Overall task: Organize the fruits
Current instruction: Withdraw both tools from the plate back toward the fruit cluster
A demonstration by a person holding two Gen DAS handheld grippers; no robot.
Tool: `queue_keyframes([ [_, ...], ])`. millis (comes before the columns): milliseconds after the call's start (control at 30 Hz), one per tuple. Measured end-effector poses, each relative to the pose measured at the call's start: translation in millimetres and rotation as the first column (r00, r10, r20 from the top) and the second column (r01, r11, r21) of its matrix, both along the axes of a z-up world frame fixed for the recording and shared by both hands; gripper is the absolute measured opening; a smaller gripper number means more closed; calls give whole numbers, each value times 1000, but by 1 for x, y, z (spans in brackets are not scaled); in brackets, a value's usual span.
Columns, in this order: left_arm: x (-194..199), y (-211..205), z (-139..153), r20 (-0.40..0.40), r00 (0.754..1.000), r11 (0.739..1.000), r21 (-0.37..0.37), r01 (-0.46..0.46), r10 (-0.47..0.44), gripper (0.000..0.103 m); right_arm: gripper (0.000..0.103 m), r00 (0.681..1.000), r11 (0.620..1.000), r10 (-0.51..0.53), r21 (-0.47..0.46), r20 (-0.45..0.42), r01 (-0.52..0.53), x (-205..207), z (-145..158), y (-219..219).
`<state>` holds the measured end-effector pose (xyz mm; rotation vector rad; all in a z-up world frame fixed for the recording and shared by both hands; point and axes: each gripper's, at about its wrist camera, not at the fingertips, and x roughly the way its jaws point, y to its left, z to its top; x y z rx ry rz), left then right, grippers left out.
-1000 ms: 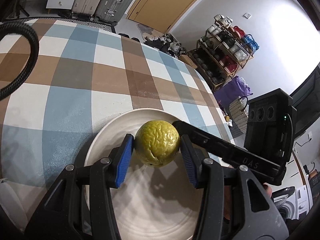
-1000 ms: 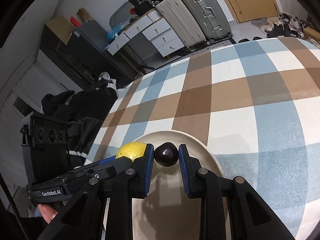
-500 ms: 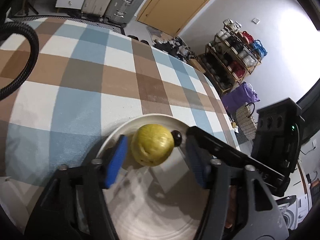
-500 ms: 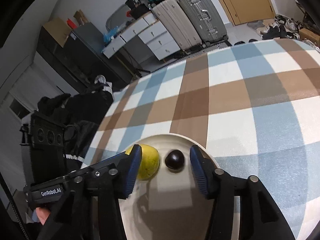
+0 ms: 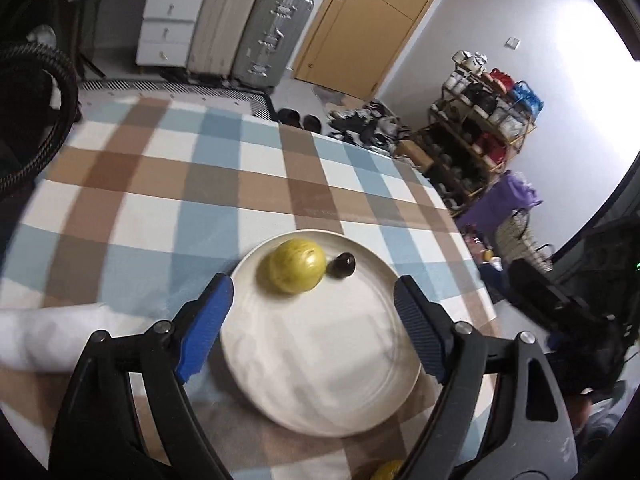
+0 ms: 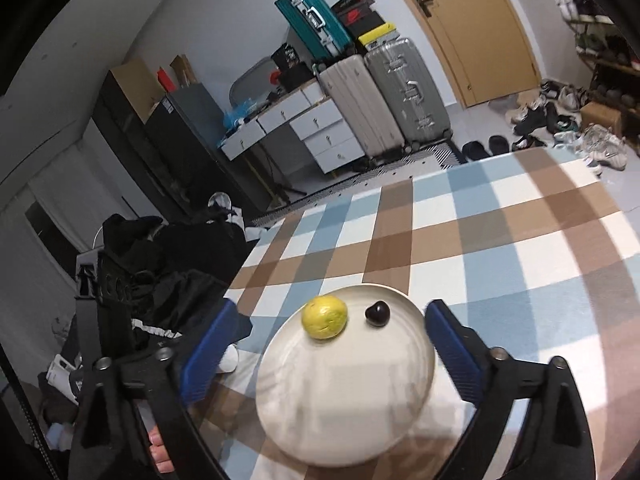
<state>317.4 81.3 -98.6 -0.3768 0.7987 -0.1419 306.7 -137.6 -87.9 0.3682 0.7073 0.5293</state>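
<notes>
A round white plate (image 5: 328, 376) sits on a surface covered with a blue, brown and white checked cloth (image 5: 168, 184). The plate lies close to the near edge of the surface. Two fruits rest on the far part of the plate: a yellow-green round fruit (image 5: 297, 266) with a bumpy skin, and a much smaller dark, almost black fruit (image 5: 344, 265) just to its right. In the left wrist view the two look as if they touch; in the right wrist view a narrow strip of plate shows between the yellow-green fruit (image 6: 324, 317) and the dark fruit (image 6: 377, 313).

The left hand-held gripper (image 5: 312, 326) hangs above the near half of the plate with its blue-padded fingers (image 5: 206, 322) spread wide apart, nothing between them. The fruits lie beyond the fingertips, untouched.

The right hand-held gripper (image 6: 328, 356) is also spread wide, its blue fingers (image 6: 450, 348) standing to either side of the plate (image 6: 344, 408) and gripping nothing. Both fruits lie ahead of it, between the lines of its two fingers.

At the bottom edge of the left wrist view, a sliver of another yellow fruit (image 5: 386, 470) peeks out near the near edge of the surface, mostly hidden. A blurred white shape (image 5: 44, 338) lies on the left side of the surface; what it is cannot be told.

Beyond the far edge of the surface stand suitcases (image 5: 256, 36), a white chest of drawers (image 5: 168, 28), a wooden door (image 5: 372, 20) and a crowded shoe rack (image 5: 484, 112).
</notes>
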Motion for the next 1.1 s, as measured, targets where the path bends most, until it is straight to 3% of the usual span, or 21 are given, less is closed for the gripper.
queue_keyframes([
  [167,-46,-13,31,66,997,991,126,-44,36,84,102,998,999,-14,-35,66,16,-42,24,-4],
  [400,-107,-29,61,134,990,983,168,-75,53,101,103,990,998,-19,-55,137,26,-95,43,-6],
  [533,-137,-36,70,156,986,978,188,-85,56,102,103,983,995,-10,-96,185,29,-128,48,-3],
  [767,-187,-47,72,185,981,967,232,-107,64,102,103,970,988,12,-149,244,25,-175,45,2],
  [1100,-233,-58,48,179,983,959,268,-90,42,102,103,974,981,15,-191,228,30,-211,20,-2],
])
